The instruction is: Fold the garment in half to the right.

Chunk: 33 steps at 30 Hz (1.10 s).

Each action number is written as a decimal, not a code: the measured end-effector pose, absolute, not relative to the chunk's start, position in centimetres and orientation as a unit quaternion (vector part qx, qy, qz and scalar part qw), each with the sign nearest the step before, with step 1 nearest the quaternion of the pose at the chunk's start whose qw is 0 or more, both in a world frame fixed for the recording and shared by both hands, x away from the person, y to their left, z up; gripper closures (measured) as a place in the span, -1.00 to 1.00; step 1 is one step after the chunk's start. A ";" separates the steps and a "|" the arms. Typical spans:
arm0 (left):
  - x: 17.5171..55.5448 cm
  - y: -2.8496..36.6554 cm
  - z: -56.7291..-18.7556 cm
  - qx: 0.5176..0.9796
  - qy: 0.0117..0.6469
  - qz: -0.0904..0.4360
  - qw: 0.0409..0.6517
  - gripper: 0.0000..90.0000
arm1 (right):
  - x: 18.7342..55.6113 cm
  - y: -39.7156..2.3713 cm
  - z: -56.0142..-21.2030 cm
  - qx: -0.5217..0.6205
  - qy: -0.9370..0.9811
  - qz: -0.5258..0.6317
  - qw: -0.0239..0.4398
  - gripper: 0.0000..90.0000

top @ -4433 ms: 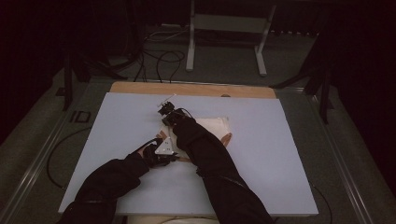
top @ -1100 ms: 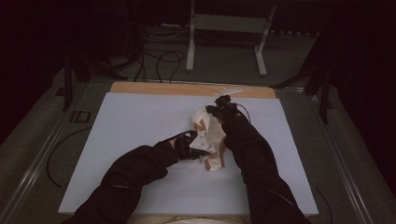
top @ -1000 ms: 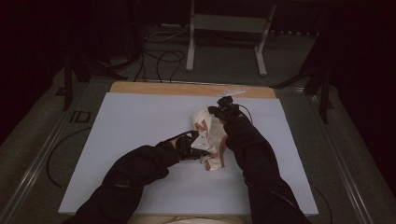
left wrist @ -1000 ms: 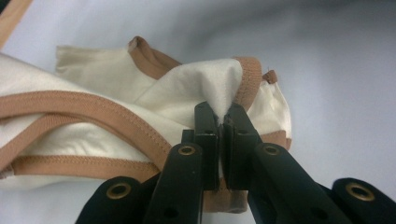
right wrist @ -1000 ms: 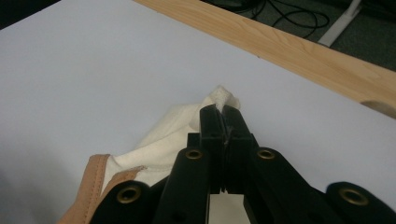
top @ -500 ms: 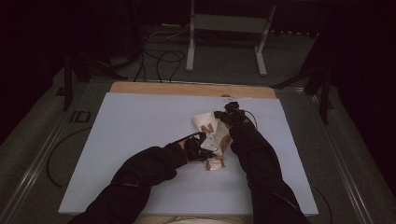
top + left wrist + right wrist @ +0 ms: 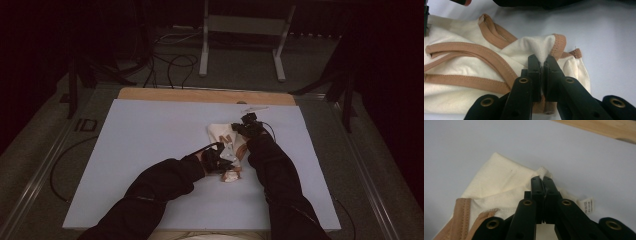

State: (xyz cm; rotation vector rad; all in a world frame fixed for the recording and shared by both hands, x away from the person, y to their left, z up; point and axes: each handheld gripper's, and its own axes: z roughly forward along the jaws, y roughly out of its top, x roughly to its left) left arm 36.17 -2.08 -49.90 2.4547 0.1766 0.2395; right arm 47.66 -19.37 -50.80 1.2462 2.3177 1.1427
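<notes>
— Both grippers are clamped on the same cream garment (image 7: 226,145) with tan trim: the left gripper (image 7: 542,65) pinches a fold just beside a tan-bound edge, and the right gripper (image 7: 543,180) has its jaws closed on a plain cream corner, with a small white label (image 7: 586,205) just off at its 4 o'clock

— Where does the cloth lie on the blue table (image 7: 150,145)?

— Slightly right of centre, bunched between the two hands. In the high view the right gripper (image 7: 246,127) sits at the far end and the left gripper (image 7: 216,160) at the near end, so the garment's long axis runs roughly from 1 o'clock down to 7 o'clock

— Which hand is nearer the bulk of it?

— From the left gripper the loose fabric and tan straps (image 7: 471,50) spread toward 10 o'clock; from the right it trails back toward 7 o'clock. I'd judge that drawing the two grips apart along that 1-to-7 line would pull it flat; neither hand needs to reach
</notes>
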 end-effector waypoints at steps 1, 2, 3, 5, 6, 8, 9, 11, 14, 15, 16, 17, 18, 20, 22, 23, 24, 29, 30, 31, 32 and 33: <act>36.2 -2.1 -49.9 0.938 0.067 0.092 0.328 0.92 | 47.7 -19.4 -50.8 0.430 0.800 0.395 0.136 0.98; 36.2 -2.2 -50.0 0.938 0.069 0.089 0.327 0.92 | 47.8 -19.4 -51.3 0.429 0.804 0.389 0.135 0.98; 36.1 -2.2 -50.2 0.939 0.069 0.091 0.325 0.92 | 47.8 -19.4 -51.5 0.430 0.806 0.384 0.135 0.98; 36.1 -2.3 -50.3 0.938 0.073 0.089 0.326 0.92 | 47.8 -19.4 -51.9 0.431 0.808 0.380 0.133 0.98; 36.1 -2.3 -50.4 0.940 0.072 0.088 0.323 0.91 | 47.9 -19.4 -52.1 0.430 0.808 0.379 0.133 0.98; 36.1 -2.3 -50.4 0.939 0.076 0.084 0.325 0.90 | 47.9 -19.3 -52.4 0.429 0.810 0.377 0.134 0.97; 36.2 -2.3 -50.5 0.939 0.077 0.082 0.325 0.90 | 47.9 -19.4 -52.5 0.431 0.808 0.378 0.133 0.97; 36.2 -2.3 -50.5 0.940 0.076 0.081 0.324 0.88 | 47.9 -19.4 -52.5 0.431 0.808 0.378 0.132 0.96; 36.2 -2.3 -50.6 0.939 0.078 0.080 0.326 0.86 | 47.8 -19.4 -52.5 0.431 0.808 0.378 0.136 0.95; 36.2 -2.3 -50.6 0.938 0.079 0.080 0.327 0.86 | 47.8 -19.4 -52.6 0.432 0.807 0.379 0.137 0.93; 36.2 -2.3 -50.6 0.938 0.079 0.078 0.329 0.85 | 47.8 -19.4 -52.6 0.433 0.806 0.380 0.137 0.91; 36.2 -2.2 -50.6 0.937 0.078 0.076 0.331 0.81 | 47.8 -19.3 -52.6 0.434 0.805 0.380 0.138 0.84; 36.1 -2.1 -50.6 0.936 0.080 0.072 0.336 0.76 | 47.8 -19.3 -52.6 0.437 0.804 0.378 0.140 0.77; 36.0 -2.0 -50.4 0.934 0.079 0.069 0.342 0.55 | 47.8 -19.4 -52.4 0.439 0.804 0.377 0.138 0.59; 35.9 -1.7 -50.0 0.931 0.080 0.077 0.347 0.34 | 47.8 -19.5 -52.1 0.441 0.803 0.379 0.134 0.45; 35.8 -1.5 -49.9 0.928 0.082 0.075 0.355 0.27 | 47.8 -19.5 -52.0 0.439 0.802 0.382 0.132 0.34; 35.7 -1.2 -49.6 0.926 0.082 0.079 0.359 0.20 | 47.7 -19.5 -51.8 0.436 0.804 0.382 0.132 0.26; 35.6 0.3 -48.2 0.913 0.089 0.078 0.389 -0.11 | 47.5 -19.3 -50.3 0.429 0.804 0.387 0.137 -0.08; 35.4 0.6 -47.9 0.910 0.094 0.081 0.395 -0.18 | 47.4 -19.2 -49.9 0.426 0.805 0.389 0.138 -0.15; 35.4 1.0 -47.6 0.908 0.093 0.080 0.400 -0.27 | 47.3 -19.1 -49.6 0.423 0.807 0.389 0.137 -0.20; 35.2 1.3 -47.3 0.906 0.094 0.084 0.405 -0.34 | 47.2 -18.9 -49.2 0.419 0.808 0.391 0.133 -0.23; 35.1 1.7 -47.1 0.902 0.100 0.090 0.411 -0.43 | 47.0 -18.8 -48.9 0.416 0.809 0.393 0.134 -0.26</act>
